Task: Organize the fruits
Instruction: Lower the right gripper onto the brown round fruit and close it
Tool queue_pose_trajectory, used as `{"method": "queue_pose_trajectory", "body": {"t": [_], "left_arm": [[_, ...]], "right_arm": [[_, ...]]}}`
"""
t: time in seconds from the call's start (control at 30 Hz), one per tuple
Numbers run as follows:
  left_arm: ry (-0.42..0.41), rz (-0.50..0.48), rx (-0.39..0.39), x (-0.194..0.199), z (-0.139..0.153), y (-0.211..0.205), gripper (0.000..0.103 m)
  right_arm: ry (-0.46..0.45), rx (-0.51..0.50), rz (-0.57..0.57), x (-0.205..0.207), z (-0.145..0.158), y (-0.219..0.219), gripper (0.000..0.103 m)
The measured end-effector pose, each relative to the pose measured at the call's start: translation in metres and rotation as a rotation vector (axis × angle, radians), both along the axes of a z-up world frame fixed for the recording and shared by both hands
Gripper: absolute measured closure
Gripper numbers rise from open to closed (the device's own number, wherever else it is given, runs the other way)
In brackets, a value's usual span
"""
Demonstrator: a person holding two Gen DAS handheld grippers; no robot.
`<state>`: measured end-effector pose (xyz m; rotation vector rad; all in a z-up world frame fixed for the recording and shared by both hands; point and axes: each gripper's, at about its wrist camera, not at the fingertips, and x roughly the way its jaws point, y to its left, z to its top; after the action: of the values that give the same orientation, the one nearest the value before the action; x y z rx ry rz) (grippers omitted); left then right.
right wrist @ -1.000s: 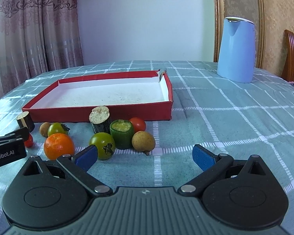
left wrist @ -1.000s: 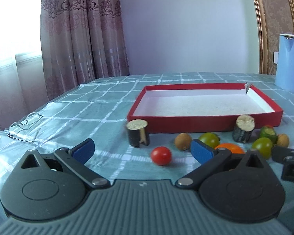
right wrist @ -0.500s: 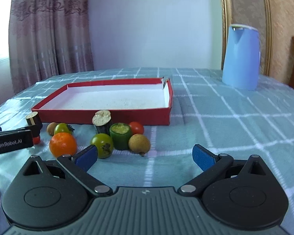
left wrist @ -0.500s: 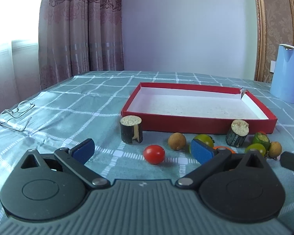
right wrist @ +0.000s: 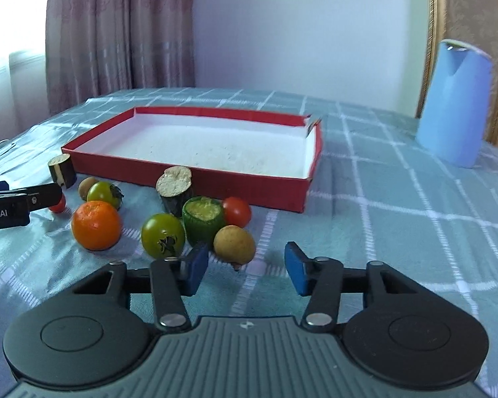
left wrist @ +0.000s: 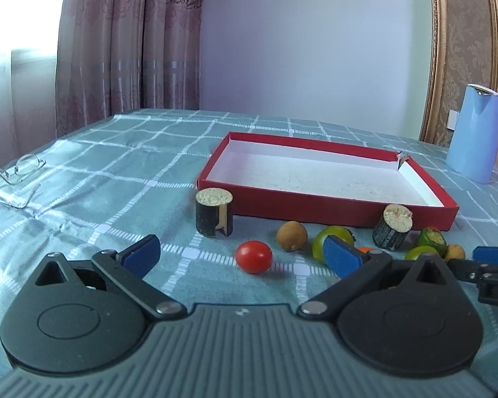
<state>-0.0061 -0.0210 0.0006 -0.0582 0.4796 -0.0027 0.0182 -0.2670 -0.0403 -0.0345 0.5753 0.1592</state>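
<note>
An empty red tray [left wrist: 315, 207] [right wrist: 249, 184] with a white floor lies on the checked cloth. Fruits and vegetable pieces sit in front of it. In the left wrist view my left gripper [left wrist: 240, 255] is open, with a red tomato [left wrist: 253, 256] just ahead between its fingers, untouched. In the right wrist view my right gripper [right wrist: 245, 270] is open but narrower, just in front of a brown longan [right wrist: 234, 242]. Around it lie a green tomato [right wrist: 163, 234], an orange [right wrist: 96, 225], a cut green pepper [right wrist: 202, 215] and another red tomato [right wrist: 236, 211].
A blue kettle [left wrist: 474, 132] [right wrist: 455, 102] stands at the far right. Glasses [left wrist: 13, 174] lie at the far left. Two dark eggplant pieces [left wrist: 214, 211] [left wrist: 392, 227] stand by the tray's front wall. The other gripper's finger [right wrist: 20, 199] reaches in from the left.
The right gripper has narrowed its jaws and moved closer to the brown longan. The left gripper's view has lifted and shifted left a little; its jaws stay open.
</note>
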Motion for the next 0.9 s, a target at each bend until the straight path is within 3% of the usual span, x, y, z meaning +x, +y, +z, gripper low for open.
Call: {"method": "queue_pose_trajectory", "body": {"t": [0.33, 0.67, 0.9], "left_arm": [[0.011, -0.003, -0.023, 0.003, -0.001, 0.003, 0.000], [0.015, 0.012, -0.008, 0.003, -0.002, -0.001, 0.000], [0.028, 0.018, 0.007, 0.005, -0.002, -0.003, 0.000]], "right_arm": [[0.041, -0.026, 0.063, 0.016, -0.002, 0.006, 0.073], [0.009, -0.088, 0.025, 0.012, -0.003, 0.015, 0.075], [-0.063, -0.108, -0.019, -0.002, 0.004, 0.015, 0.075]]}}
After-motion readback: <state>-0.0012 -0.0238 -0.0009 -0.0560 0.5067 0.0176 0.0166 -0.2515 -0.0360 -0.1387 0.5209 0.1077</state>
